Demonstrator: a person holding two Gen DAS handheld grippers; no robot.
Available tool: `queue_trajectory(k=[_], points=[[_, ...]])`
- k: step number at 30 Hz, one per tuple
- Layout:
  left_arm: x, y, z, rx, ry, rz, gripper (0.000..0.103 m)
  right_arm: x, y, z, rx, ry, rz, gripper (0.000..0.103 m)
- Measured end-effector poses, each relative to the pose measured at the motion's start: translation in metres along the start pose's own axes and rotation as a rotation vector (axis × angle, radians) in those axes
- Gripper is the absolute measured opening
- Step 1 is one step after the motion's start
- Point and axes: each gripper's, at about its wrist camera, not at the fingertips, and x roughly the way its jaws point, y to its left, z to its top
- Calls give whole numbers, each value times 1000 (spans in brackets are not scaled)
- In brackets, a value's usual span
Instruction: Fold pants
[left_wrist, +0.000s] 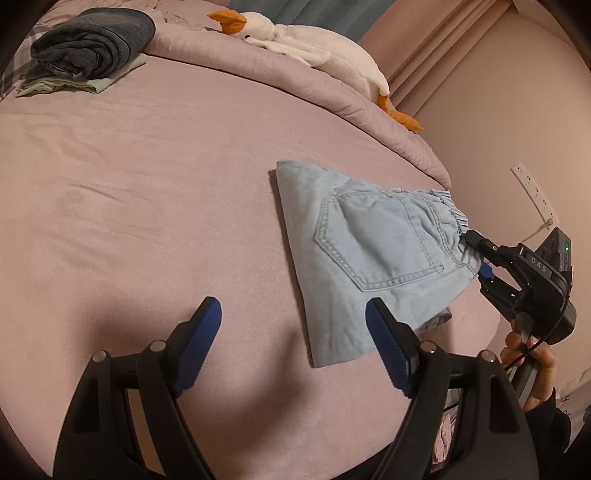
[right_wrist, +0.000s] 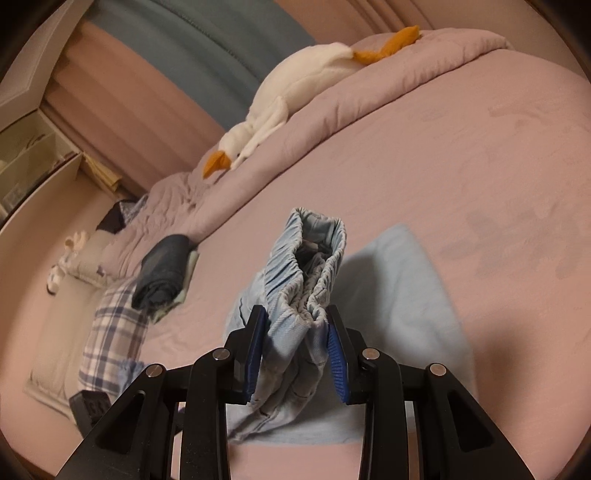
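Nearest the lens on the left wrist view, the left gripper (left_wrist: 293, 325) is hovering over the pink bed sheet (left_wrist: 147, 192) with its blue-padded jaws standing wide apart and nothing between them; its right finger is sitting just beside the near edge of the pants. On the right wrist view, the right gripper (right_wrist: 295, 343) is clamping down on the light blue pants (right_wrist: 295, 295), its pads pressing both sides of the gathered elastic waistband, which is bunching up between them and rising off the sheet. Seen from the left, those pants (left_wrist: 369, 251) are lying folded on the sheet, back pocket facing up, with the waistband end lifting toward the right gripper (left_wrist: 476, 254) and the person's hand (left_wrist: 528, 362) wrapping round its handle. Beyond the pants, further up the bed, a rolled dark grey garment (left_wrist: 92, 44) is resting on a pale green folded piece (left_wrist: 74, 83). Past the pants toward the far edge, the pink duvet (left_wrist: 295, 74) is lying heaped, and a white plush goose (left_wrist: 314, 48) with orange beak and feet is sprawling along it. Right of the pants, a white socket strip (left_wrist: 532, 192) is showing on the wall.
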Motion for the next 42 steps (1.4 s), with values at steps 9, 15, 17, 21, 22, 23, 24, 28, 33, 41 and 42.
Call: queue_trajectory(k=[9, 15, 17, 21, 22, 23, 24, 28, 33, 41, 42], points=[[10, -1, 8, 6, 26, 0, 80, -1, -16, 4, 28, -11, -40, 34], [19, -2, 9, 16, 47, 7, 80, 10, -34, 2, 69, 22, -60, 34], [21, -3, 10, 23, 51, 9, 80, 13, -41, 0, 80, 30, -72, 34], [27, -3, 14, 39, 59, 16, 80, 13, -49, 1, 90, 33, -83, 34], [28, -2, 14, 43, 59, 16, 80, 14, -50, 0, 91, 36, -86, 34], [29, -3, 16, 45, 58, 16, 80, 16, -52, 0, 93, 41, -88, 34], [30, -3, 17, 47, 58, 14, 80, 18, -54, -1, 97, 46, -93, 34], [34, -5, 21, 66, 58, 18, 80, 23, -66, -6, 116, 68, -116, 34], [40, -8, 26, 85, 58, 21, 80, 22, -63, -5, 84, 76, -140, 34], [43, -15, 44, 129, 9, 39, 79, -6, -18, 0, -132, -50, -270, 38], [42, -15, 47, 133, -2, 40, 79, -11, -7, 1, -185, -76, -277, 38]])
